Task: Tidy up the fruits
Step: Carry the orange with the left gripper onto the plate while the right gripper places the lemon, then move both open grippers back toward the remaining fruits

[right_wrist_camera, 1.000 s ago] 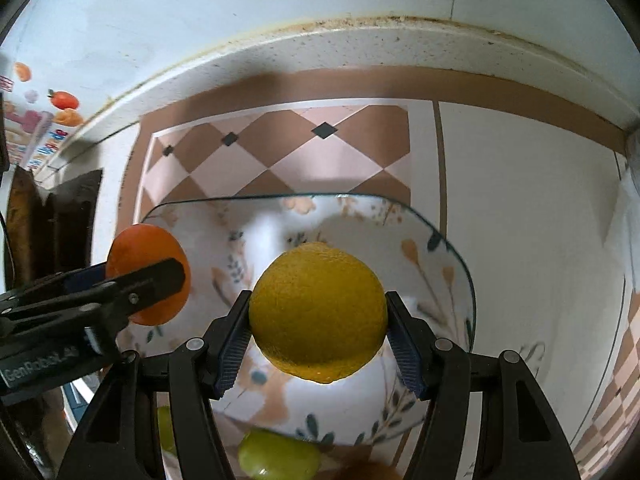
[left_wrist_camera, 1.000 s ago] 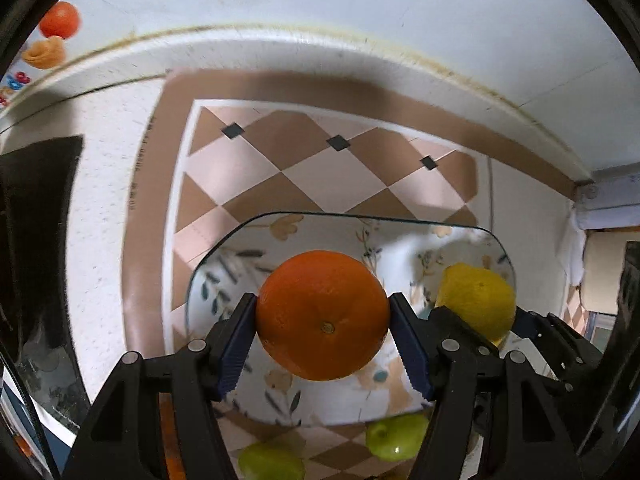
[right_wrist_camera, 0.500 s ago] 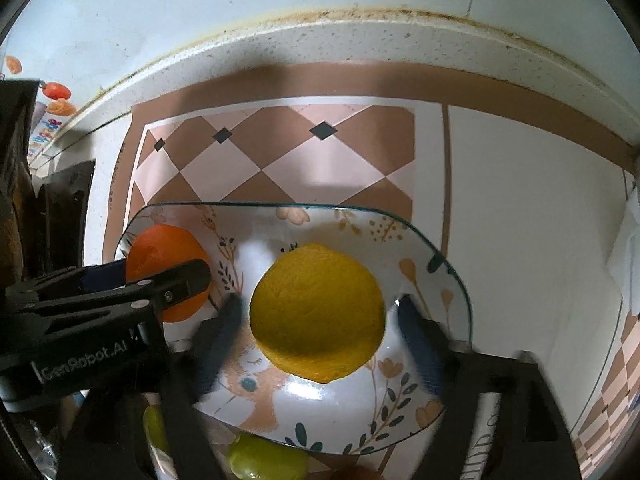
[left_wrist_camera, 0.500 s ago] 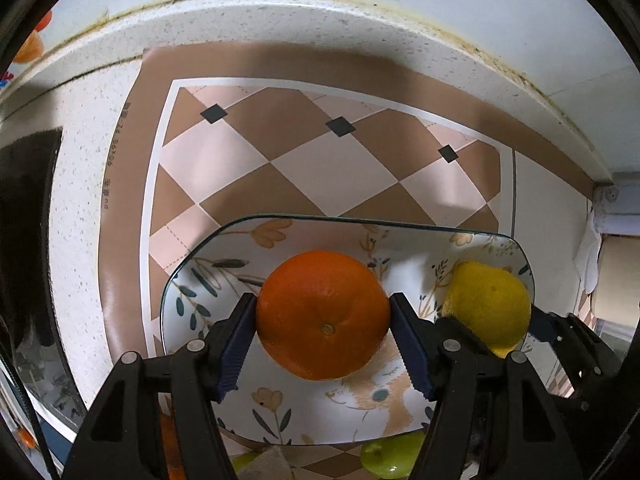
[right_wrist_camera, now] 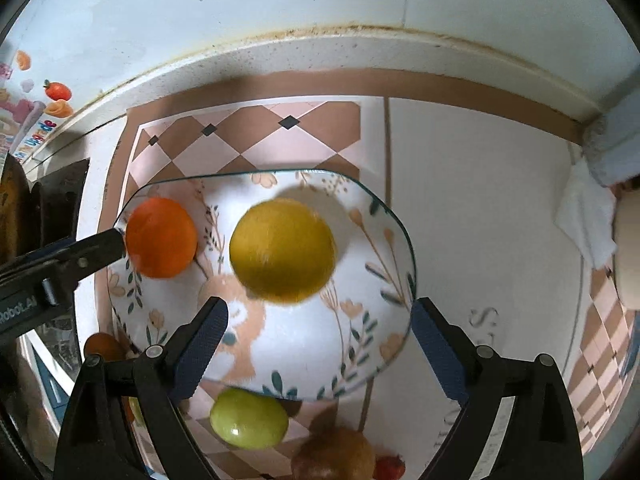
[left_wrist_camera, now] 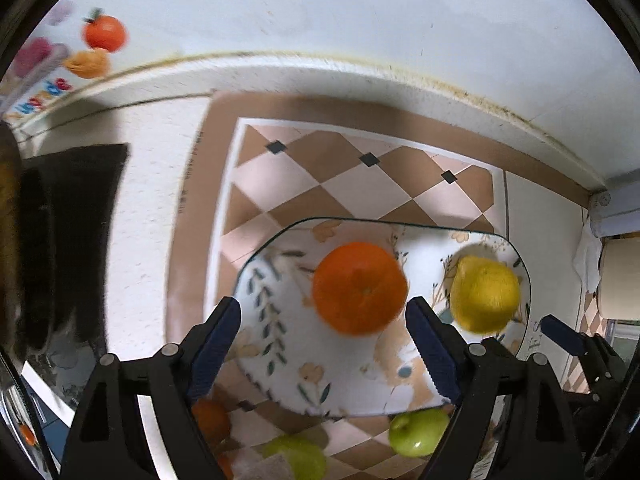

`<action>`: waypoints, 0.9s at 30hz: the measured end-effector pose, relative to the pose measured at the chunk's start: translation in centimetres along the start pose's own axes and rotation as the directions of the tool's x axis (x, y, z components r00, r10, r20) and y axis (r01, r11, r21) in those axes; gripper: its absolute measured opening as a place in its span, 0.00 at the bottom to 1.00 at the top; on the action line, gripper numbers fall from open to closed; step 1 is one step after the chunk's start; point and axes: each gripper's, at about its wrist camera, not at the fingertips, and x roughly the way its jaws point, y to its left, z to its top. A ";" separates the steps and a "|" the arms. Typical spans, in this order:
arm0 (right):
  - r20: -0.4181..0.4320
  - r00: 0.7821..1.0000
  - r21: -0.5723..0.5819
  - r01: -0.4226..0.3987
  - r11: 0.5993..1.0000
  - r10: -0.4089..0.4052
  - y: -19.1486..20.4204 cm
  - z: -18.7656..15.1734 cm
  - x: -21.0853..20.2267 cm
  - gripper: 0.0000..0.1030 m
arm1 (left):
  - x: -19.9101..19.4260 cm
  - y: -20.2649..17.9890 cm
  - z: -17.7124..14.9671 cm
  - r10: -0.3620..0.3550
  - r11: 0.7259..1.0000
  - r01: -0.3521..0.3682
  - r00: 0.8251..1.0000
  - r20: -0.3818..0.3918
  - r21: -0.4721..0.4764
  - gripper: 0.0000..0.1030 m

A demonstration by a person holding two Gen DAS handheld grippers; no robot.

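seen from straight above: left gripper (left_wrist_camera: 323, 332) spread wide over a floral plate (left_wrist_camera: 280, 280), jaws just opened, blue pads clear of the orange (left_wrist_camera: 359, 287) lying on the plate between and just ahead of them. in the same left wrist view, lemon (left_wrist_camera: 485, 295) at 3 o'clock of the orange, also on the plate, near its right rim. right gripper (right_wrist_camera: 319, 330) likewise spread, jaws just opened, pads apart from the lemon (right_wrist_camera: 282, 249), which sits near the plate's middle in the right wrist view, with the orange (right_wrist_camera: 161, 237) at 9 o'clock of it by the plate's (right_wrist_camera: 384, 216) left rim. left gripper's dark finger reaching in from the left edge of that view, tip just beside the orange. plate set on a brown-and-pink checked mat (left_wrist_camera: 360, 184) on a pale speckled table (left_wrist_camera: 152, 208). off the plate, at 6 o'clock of it: a green fruit (right_wrist_camera: 249, 418) just beside the rim, a brownish fruit (right_wrist_camera: 334, 456) and a small red fruit (right_wrist_camera: 389, 467) at the lower edge, another small orange fruit (right_wrist_camera: 103, 347) at 8 o'clock. white cloth (right_wrist_camera: 588, 216) at 3 o'clock by the table's far corner. fruit stickers (left_wrist_camera: 102, 34) on the wall at 10 o'clock. some motion blur in both views.
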 end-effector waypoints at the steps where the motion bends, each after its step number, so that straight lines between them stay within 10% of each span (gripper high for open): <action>1: 0.011 1.000 -0.002 0.011 1.000 -0.011 0.2 -0.7 -0.5 0.92 | -0.7 0.1 -0.7 0.021 1.000 -0.021 1.000 0.023 -0.003 0.82; 27: 0.330 0.943 -0.011 0.035 0.999 -0.030 4.6 -16.4 -16.5 0.92 | -15.3 -1.2 -16.2 0.046 0.998 -0.057 0.940 0.339 0.025 0.82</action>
